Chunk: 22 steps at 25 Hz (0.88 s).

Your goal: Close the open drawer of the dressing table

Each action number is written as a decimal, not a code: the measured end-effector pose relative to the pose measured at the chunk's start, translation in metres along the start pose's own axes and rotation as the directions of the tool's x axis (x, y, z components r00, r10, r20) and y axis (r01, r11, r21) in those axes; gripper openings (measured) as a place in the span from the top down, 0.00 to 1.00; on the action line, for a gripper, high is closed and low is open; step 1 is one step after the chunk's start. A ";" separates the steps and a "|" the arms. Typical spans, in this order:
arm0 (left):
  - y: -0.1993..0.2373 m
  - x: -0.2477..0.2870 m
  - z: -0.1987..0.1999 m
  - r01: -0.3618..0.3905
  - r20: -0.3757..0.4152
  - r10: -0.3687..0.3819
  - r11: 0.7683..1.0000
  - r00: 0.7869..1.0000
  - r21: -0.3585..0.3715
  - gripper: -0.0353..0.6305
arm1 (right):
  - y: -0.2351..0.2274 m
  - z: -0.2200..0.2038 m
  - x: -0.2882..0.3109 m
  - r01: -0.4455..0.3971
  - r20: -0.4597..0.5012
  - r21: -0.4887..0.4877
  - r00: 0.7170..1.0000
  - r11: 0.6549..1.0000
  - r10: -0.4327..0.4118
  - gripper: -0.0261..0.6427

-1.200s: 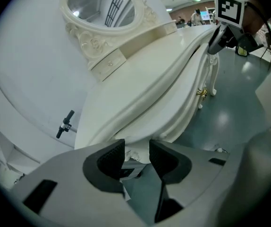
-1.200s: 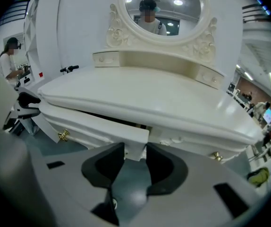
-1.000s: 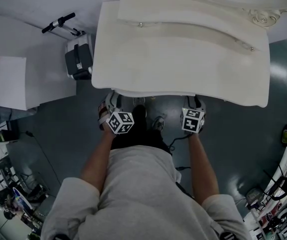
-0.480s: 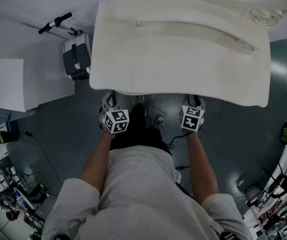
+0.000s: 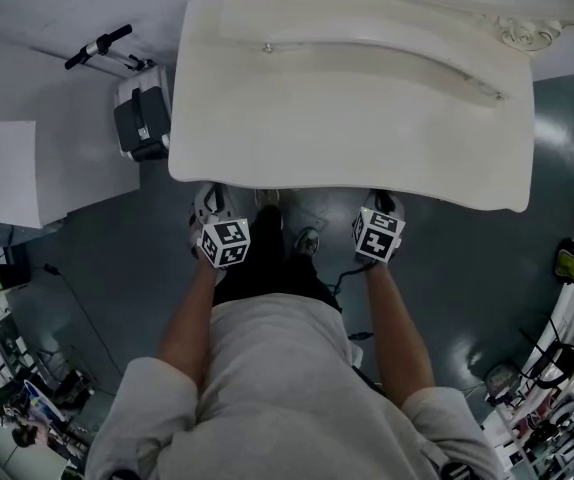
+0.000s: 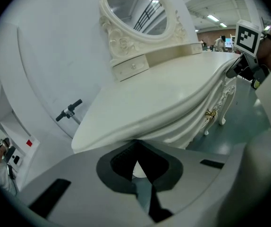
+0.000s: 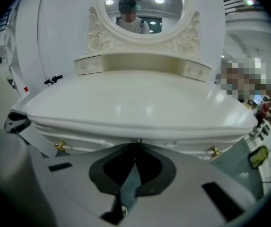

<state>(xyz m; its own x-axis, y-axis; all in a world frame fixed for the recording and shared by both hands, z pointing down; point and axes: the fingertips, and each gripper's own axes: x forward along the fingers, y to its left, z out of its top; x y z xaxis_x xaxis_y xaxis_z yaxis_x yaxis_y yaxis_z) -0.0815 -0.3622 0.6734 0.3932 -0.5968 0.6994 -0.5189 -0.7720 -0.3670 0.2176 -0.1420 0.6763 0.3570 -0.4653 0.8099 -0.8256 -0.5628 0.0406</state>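
Observation:
The cream dressing table (image 5: 347, 118) fills the upper head view, and its drawer front (image 7: 97, 141) with brass knobs (image 7: 60, 146) sits under the tabletop's overhang. My left gripper (image 5: 210, 200) is at the table's front edge on the left. In the left gripper view it (image 6: 136, 144) is shut, tips together just under the edge and holding nothing. My right gripper (image 5: 382, 206) is at the front edge on the right. Its jaws have just been closing, and in the right gripper view it (image 7: 136, 146) has its tips together at the drawer front with nothing between them.
An oval mirror (image 7: 145, 8) stands at the back of the table. A black and white case (image 5: 142, 118) sits on the floor left of the table, beside a white panel (image 5: 2, 173). The person's shoes (image 5: 307, 240) are below the front edge. Clutter lines both floor edges.
The left gripper's marker cube has rolled a little. Both grippers stay at the table's front edge. The table has slid slightly left and down in the head view.

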 end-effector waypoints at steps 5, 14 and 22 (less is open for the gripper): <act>-0.002 0.006 0.005 0.000 0.017 0.000 1.000 1.000 -0.021 0.94 | 0.016 -0.005 0.000 -0.051 0.007 -0.071 0.999 0.996 0.052 0.94; -0.013 -0.008 0.009 0.032 0.039 -0.032 0.999 0.999 -0.018 0.94 | 0.053 -0.006 -0.018 -0.145 0.041 -0.172 0.987 0.974 0.155 0.94; -0.039 -0.062 0.032 0.109 0.146 -0.088 0.984 0.985 -0.143 0.94 | 0.086 0.012 -0.064 -0.190 0.173 -0.248 0.956 0.950 0.236 0.94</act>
<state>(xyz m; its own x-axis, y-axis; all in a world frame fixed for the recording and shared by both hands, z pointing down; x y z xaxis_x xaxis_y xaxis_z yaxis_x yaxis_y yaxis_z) -0.0618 -0.3024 0.6248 0.5438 -0.5519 0.6323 -0.5764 -0.7932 -0.1966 0.1287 -0.1692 0.6205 0.2219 -0.6959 0.6830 -0.9605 -0.2767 0.0301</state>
